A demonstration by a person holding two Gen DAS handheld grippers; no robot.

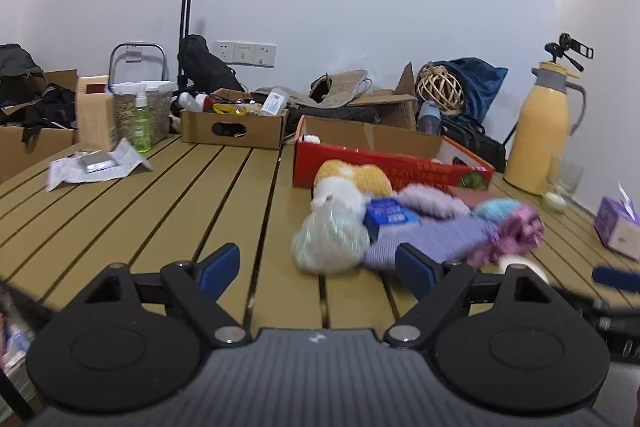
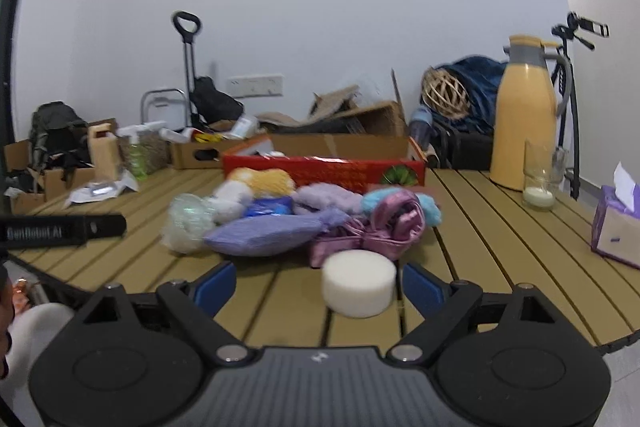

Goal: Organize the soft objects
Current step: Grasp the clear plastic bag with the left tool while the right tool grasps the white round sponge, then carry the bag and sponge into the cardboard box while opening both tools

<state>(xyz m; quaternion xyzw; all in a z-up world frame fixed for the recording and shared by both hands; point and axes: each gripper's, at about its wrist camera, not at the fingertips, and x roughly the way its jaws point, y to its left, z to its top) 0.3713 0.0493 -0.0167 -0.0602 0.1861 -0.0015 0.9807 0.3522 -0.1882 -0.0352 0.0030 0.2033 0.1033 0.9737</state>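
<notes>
Both hand-held grippers, left and right, gape wide, gripping nothing. Soft-object pile lies mid-surface before red box; white sponge sits nearest the right fingers.

Motion blur smears the heap of soft things in the left wrist view, so the blue packet's print cannot be read. There the white foam puck is mostly hidden behind the gripper's arm. The tissue box is cut by the right wrist picture's edge.
</notes>
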